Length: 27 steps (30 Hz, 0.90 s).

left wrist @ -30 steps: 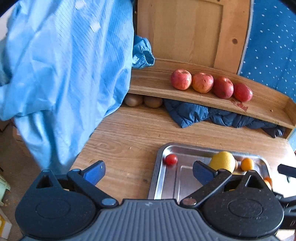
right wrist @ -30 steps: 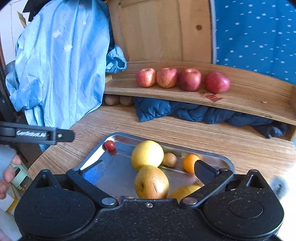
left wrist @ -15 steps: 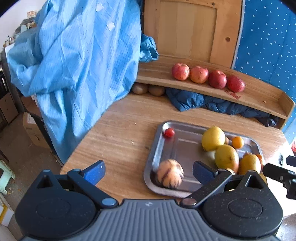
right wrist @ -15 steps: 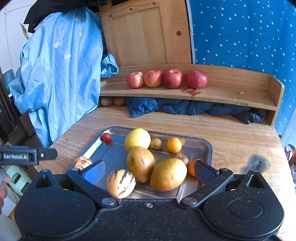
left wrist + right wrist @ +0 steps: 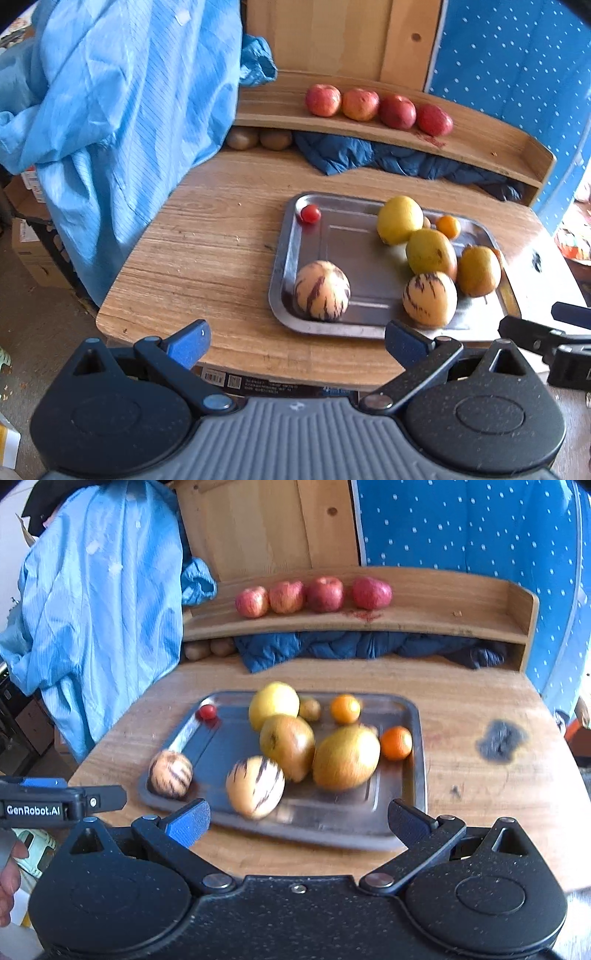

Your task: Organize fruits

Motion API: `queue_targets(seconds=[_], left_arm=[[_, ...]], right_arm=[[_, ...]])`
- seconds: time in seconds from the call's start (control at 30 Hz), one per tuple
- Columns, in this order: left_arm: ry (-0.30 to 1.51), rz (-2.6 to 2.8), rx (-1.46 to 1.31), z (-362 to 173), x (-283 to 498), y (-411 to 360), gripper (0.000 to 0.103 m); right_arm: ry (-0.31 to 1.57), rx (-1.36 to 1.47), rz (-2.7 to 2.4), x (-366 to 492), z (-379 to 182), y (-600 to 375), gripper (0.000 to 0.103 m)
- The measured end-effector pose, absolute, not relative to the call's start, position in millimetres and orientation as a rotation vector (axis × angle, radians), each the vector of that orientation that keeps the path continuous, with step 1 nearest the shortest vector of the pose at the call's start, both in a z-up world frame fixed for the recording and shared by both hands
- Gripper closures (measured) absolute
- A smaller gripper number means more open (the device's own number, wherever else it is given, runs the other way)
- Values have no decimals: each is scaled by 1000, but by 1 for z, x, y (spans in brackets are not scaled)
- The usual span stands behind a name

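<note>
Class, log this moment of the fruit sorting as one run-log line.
left gripper: open, empty | right gripper: open, empty | tray: mixed fruit | shelf: four apples in row

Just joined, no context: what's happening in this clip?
A person holds two grippers over a wooden table for fruit sorting. Both the left gripper and right gripper are open and empty, short of the metal tray. The tray holds two striped melons, yellow fruits, oranges and a cherry tomato. Four red apples line the shelf.
</note>
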<state>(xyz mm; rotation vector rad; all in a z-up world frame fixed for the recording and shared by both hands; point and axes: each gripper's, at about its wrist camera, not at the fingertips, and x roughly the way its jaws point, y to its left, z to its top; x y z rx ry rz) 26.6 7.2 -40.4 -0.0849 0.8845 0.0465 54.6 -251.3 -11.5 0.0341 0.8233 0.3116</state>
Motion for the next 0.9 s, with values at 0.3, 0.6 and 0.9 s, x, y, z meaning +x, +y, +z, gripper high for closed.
queue_targets(seconds=[0.3,0.6,0.9], left_arm=[[896,6,-67,-42,25,15,1],[912,8,-61,-41,24,16,1],[918,-17,-70,-40,23,12,1]], right_arm=[[833,47,272,44,-12,-240,1],[832,32,267,43,-11,-237,1],[837,25,271,43,-12,-238,1]])
